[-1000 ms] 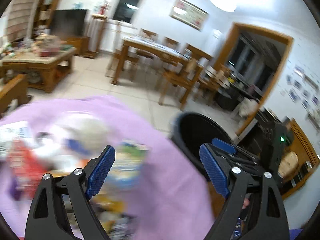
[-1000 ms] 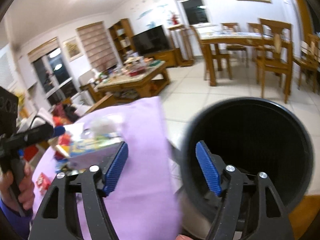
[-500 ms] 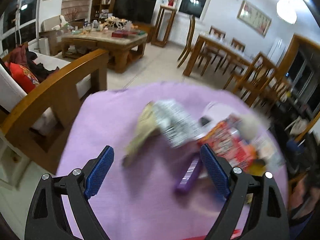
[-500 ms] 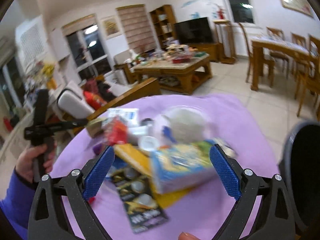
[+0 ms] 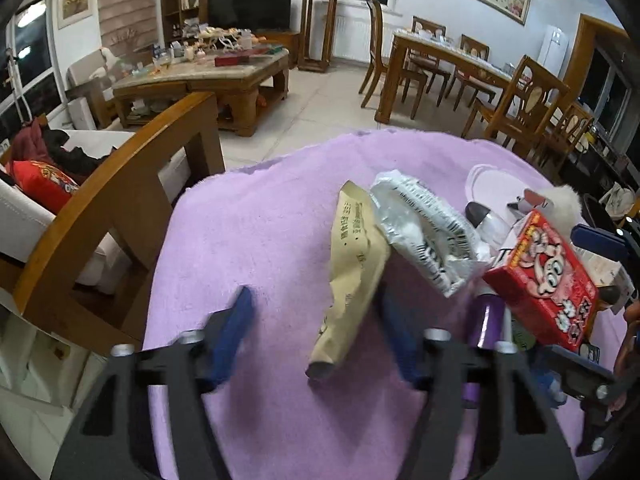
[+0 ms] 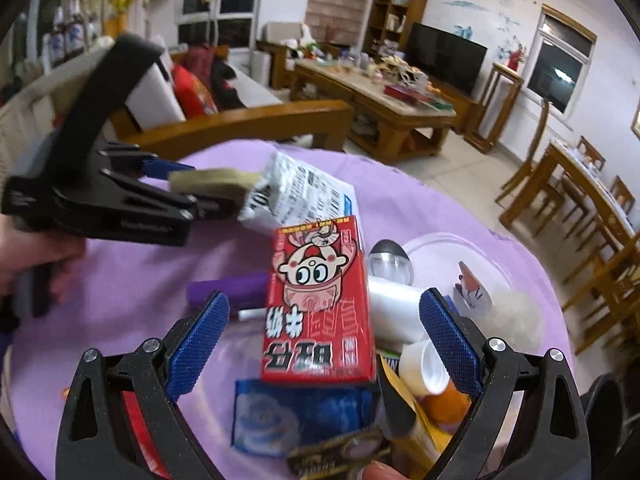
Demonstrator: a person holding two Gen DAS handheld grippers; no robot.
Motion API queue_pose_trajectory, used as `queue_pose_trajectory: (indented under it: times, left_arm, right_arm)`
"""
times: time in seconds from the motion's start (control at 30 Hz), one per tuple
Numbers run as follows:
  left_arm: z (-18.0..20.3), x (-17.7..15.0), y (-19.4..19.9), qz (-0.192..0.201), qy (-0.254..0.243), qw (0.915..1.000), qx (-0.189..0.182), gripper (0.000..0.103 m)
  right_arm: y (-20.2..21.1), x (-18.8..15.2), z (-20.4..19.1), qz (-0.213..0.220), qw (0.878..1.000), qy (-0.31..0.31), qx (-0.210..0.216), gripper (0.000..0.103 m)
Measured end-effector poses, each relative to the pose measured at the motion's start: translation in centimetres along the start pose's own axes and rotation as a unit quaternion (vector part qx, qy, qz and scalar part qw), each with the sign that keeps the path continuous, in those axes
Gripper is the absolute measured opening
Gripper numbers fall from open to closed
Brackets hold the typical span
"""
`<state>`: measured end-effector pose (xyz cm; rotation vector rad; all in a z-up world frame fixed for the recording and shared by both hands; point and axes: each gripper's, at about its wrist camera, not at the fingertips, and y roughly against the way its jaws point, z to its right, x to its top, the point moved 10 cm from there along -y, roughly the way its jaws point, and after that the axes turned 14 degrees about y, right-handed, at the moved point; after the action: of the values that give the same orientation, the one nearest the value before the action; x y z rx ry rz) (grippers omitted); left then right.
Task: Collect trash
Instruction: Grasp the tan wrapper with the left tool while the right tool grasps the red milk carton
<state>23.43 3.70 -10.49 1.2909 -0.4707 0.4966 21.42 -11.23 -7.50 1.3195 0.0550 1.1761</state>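
Warm lamplight fills a living room with a wooden coffee table (image 5: 208, 76), a dark TV (image 6: 446, 58) and dining chairs behind a bench draped in lilac cloth (image 5: 256, 240). On that cloth lies a heap of trash: a beige paper packet (image 5: 352, 272), a crumpled silver wrapper (image 5: 424, 232), a red carton (image 6: 320, 304) with a cartoon face, a purple tube (image 6: 230, 290), a blue pouch (image 6: 296, 416) and a white fluffy ball (image 6: 514, 320). The left hand-held gripper (image 5: 316, 332) has just been closing; its jaws straddle the lower end of the beige packet, and in the right wrist view they look pinched on it, though blur leaves the contact unsure. The right hand-held gripper (image 6: 324, 340) hangs over the red carton, jaws wide apart on either side, not touching it
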Motion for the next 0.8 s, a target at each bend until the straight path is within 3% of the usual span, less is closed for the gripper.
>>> queue_pose_trajectory:
  times: [0.03, 0.07, 0.1, 0.13, 0.23, 0.53, 0.8]
  left_arm:
    - [-0.1, 0.0, 0.1, 0.001, 0.002, 1.0000, 0.000, 0.045]
    - [-0.2, 0.1, 0.2, 0.001, 0.007, 1.0000, -0.005, 0.036]
    - [-0.2, 0.1, 0.1, -0.002, 0.011, 0.9999, -0.013, 0.034]
    - [-0.3, 0.2, 0.2, -0.002, 0.016, 0.9997, -0.017, 0.032]
    - [-0.3, 0.2, 0.1, -0.006, 0.026, 0.9991, -0.033, 0.012]
    - [0.8, -0.5, 3.3, 0.013, 0.055, 0.9943, -0.090, 0.012]
    - [5.9, -0.8, 9.4, 0.059, 0.050, 0.9867, -0.143, 0.012]
  right_arm:
    - [-0.4, 0.0, -0.1, -0.003, 1.000, -0.001, 0.002, 0.084]
    - [-0.7, -0.2, -0.2, -0.008, 1.000, 0.000, 0.003, 0.065]
    - [-0.9, -0.7, -0.1, -0.012, 1.000, 0.000, 0.004, 0.056]
    - [-1.0, -0.7, -0.1, -0.010, 1.000, -0.002, 0.006, 0.055]
    - [-0.6, -0.8, 0.0, 0.001, 1.000, -0.013, 0.021, 0.055]
    - [4.6, 0.0, 0.3, 0.074, 0.992, -0.060, 0.084, 0.055]
    - [11.5, -1.2, 3.3, 0.140, 0.979, -0.105, 0.101, 0.055]
